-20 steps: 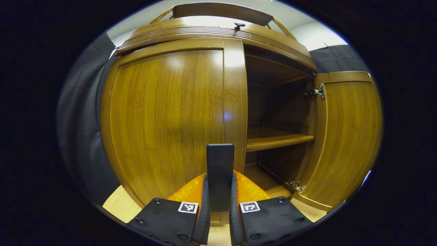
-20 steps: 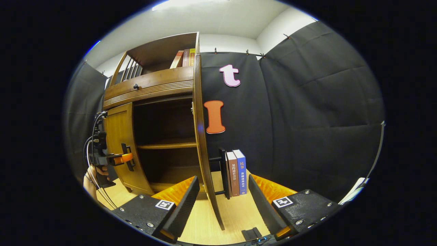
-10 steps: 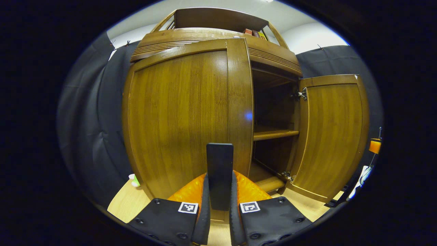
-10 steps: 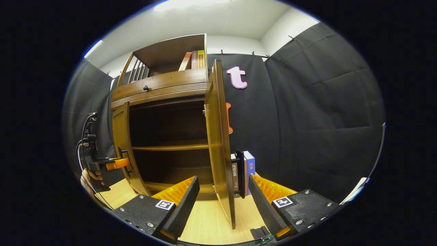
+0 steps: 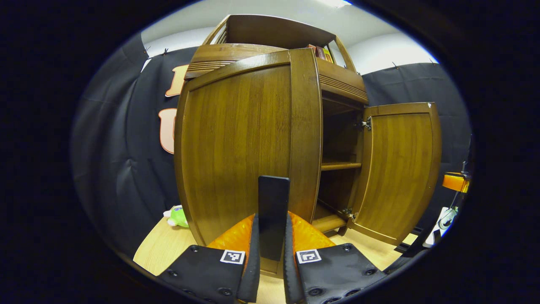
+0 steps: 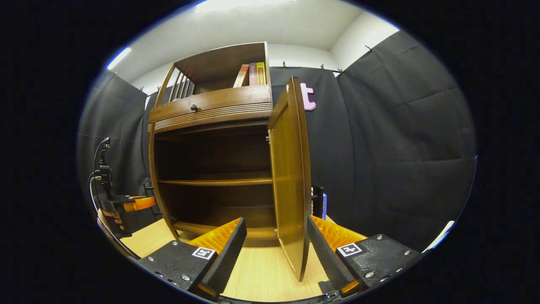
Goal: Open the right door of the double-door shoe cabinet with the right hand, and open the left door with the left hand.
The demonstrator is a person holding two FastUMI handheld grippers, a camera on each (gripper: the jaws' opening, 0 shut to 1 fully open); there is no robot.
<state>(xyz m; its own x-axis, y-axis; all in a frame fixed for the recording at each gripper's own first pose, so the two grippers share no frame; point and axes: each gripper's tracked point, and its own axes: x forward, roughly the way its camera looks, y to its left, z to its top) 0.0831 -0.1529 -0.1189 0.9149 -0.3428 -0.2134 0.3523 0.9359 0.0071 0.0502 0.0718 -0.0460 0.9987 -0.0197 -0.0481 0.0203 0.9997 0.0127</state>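
Observation:
The wooden shoe cabinet (image 6: pixel 211 107) stands with both doors swung out. In the left gripper view, my left gripper (image 5: pixel 272 217) is shut on the upright black handle (image 5: pixel 273 198) of the left door (image 5: pixel 240 147). That door turns well away from the cabinet front. The right door (image 5: pixel 400 173) hangs wide open on its hinges beyond it. In the right gripper view, my right gripper (image 6: pixel 276 223) is open, and the right door (image 6: pixel 291 177) stands nearly edge-on ahead of its fingers, untouched. Far left there, a hand holds the left gripper (image 6: pixel 126 204) at the left door.
Inside the cabinet is a bare shelf (image 6: pixel 215 182). Books (image 6: pixel 251 75) stand in the top rack above a drawer knob (image 6: pixel 194 107). More books (image 6: pixel 322 206) sit behind the right door. A green toy (image 5: pixel 177 216) lies on the wooden floor (image 6: pixel 261 274).
The left door has swung farther open with my left gripper shut on its handle. My right gripper has shifted, so the right door now shows more of its inner face; it stays open.

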